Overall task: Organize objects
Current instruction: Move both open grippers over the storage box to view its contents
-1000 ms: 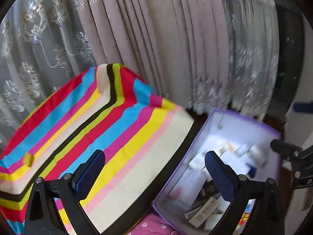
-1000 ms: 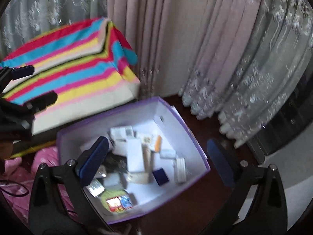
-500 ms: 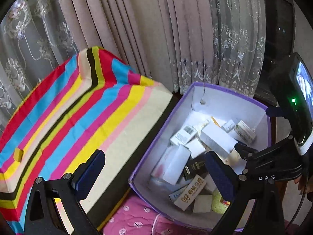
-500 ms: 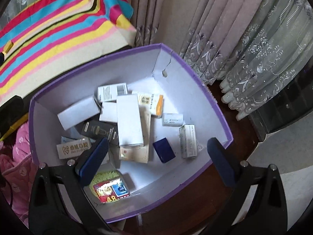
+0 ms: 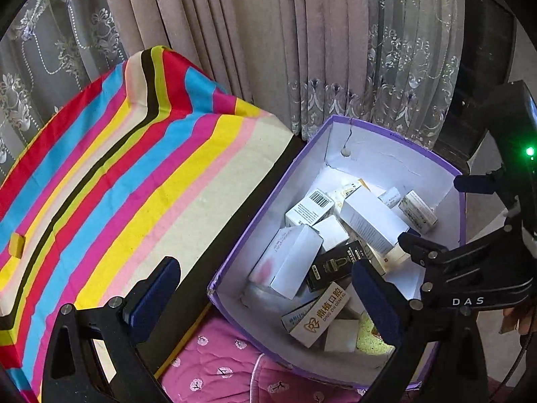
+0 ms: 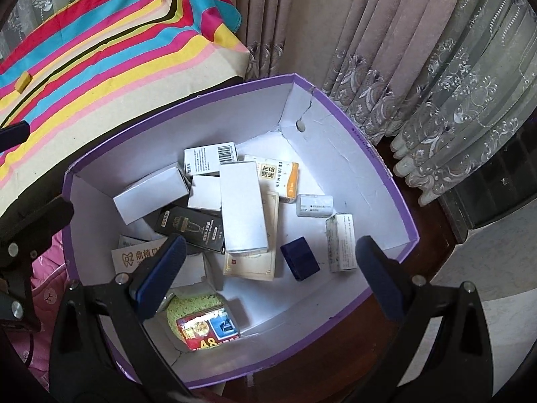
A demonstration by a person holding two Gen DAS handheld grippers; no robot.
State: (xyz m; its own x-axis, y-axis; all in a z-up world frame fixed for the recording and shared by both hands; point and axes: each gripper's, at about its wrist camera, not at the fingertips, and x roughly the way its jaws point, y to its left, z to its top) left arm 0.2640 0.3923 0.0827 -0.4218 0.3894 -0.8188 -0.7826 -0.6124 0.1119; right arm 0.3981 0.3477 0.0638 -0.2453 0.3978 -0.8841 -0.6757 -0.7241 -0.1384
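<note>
- My left gripper (image 5: 265, 297) is spread wide, holding nothing, over the near rim where the striped cloth (image 5: 117, 181) meets the purple box (image 5: 396, 137).
- Small yellow block (image 5: 16, 245) lies on the cloth at 9 o'clock.
- My right gripper (image 6: 268, 277) gapes wide, empty, above the box (image 6: 376, 158).
- Inside: tall white carton (image 6: 243, 206) centre, black carton (image 6: 191, 228) touching it at 9 o'clock, navy box (image 6: 299, 258) at 4 o'clock, red "48" pack (image 6: 209, 332) at 6 o'clock.

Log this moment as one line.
left gripper: open, empty | right gripper: open, empty, over purple box | small boxes: inside, untouched
</note>
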